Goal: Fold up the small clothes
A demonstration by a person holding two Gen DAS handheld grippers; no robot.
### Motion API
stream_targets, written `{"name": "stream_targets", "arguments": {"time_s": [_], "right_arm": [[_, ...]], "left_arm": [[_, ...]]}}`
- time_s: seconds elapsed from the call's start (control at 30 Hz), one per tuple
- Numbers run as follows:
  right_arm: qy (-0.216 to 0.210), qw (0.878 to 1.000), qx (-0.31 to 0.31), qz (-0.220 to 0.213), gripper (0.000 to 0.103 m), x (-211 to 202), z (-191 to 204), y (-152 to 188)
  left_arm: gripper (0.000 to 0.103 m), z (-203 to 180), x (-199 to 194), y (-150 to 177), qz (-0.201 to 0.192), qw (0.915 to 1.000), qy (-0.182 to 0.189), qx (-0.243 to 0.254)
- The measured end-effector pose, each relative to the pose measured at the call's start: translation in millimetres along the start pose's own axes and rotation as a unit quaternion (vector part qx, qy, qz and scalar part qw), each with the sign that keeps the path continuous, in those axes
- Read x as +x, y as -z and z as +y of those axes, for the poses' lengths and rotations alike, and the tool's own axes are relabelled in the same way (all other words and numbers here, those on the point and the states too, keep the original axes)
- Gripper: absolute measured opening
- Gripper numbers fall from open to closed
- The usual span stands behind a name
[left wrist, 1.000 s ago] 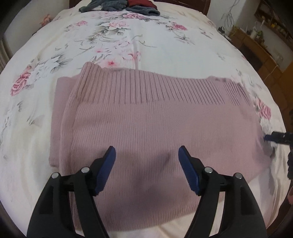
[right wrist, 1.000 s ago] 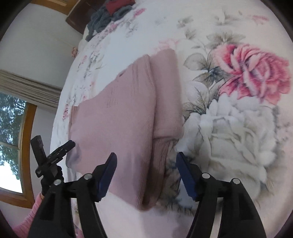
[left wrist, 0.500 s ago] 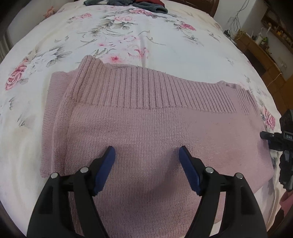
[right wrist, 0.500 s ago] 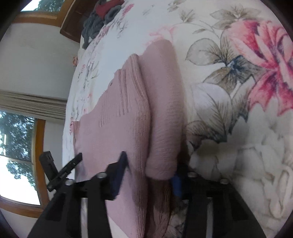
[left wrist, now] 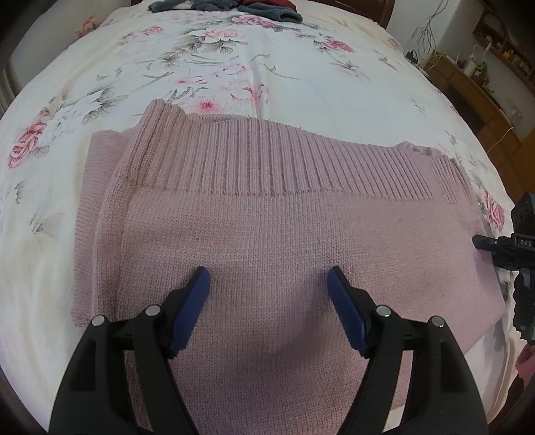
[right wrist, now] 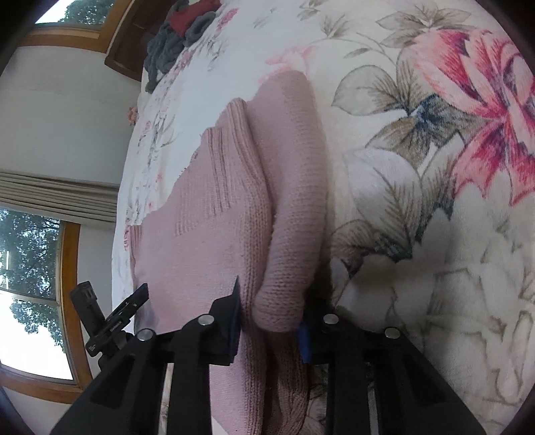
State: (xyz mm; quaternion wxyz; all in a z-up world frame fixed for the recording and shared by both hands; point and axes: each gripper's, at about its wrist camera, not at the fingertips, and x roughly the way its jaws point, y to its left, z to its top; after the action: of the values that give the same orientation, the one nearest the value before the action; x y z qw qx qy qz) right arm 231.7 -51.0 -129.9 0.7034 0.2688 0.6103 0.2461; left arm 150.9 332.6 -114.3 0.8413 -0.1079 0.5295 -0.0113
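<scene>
My right gripper [right wrist: 271,321] had pinched the pink sweater [left wrist: 284,241] at its edge. My left gripper [left wrist: 267,301] hung wide open, holding nothing. I judged the next move was lifting that edge across.

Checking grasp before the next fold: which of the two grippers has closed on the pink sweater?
The right gripper: its jaws pinch the pink sweater's rolled side edge. The left gripper hovers above the sweater's middle, jaws wide apart, holding nothing.

Floral bed [left wrist: 301,83] — pink sweater [left wrist: 284,234], perhaps clothes [left wrist: 234,6].
</scene>
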Motion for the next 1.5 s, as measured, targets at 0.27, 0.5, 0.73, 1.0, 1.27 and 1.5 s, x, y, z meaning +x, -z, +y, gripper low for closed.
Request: {"name": "stream_targets", "arguments": {"time_s": [0.27,0.5,0.73,1.0,1.27,1.5], "right_arm": [[0.035,0.997,-0.069,-0.02,0.023,-13.4,74.2,-0.7],[0.102,0.973,-0.206,0.011,0.023,31.1,191.5,10.8],[0.167,0.953,-0.248,0.056,0.023,95.3,226.1,22.8],[0.085,0.97,-0.202,0.107,0.043,108.8,219.7,20.1],[0.026,0.987,-0.146,0.062,0.043,40.1,198.8,1.1],[0.084,0.99,-0.114,0.014,0.043,0.7,139.1,-4.3]], "left_arm": [[0.072,14.4,-37.3,0.9,-0.027,0.9987,0.033,-0.028],[0.072,33.0,-54.6,2.7,-0.038,0.997,0.044,-0.05],[0.072,44.8,-60.9,5.7,-0.042,0.9957,0.055,-0.062],[0.072,40.1,-61.8,1.6,-0.04,0.9917,0.094,-0.078],[0.072,1.3,-49.3,-16.0,-0.027,0.9792,0.178,-0.093],[0.072,-40.7,-6.9,-34.3,0.027,0.9642,0.24,-0.109]]}}
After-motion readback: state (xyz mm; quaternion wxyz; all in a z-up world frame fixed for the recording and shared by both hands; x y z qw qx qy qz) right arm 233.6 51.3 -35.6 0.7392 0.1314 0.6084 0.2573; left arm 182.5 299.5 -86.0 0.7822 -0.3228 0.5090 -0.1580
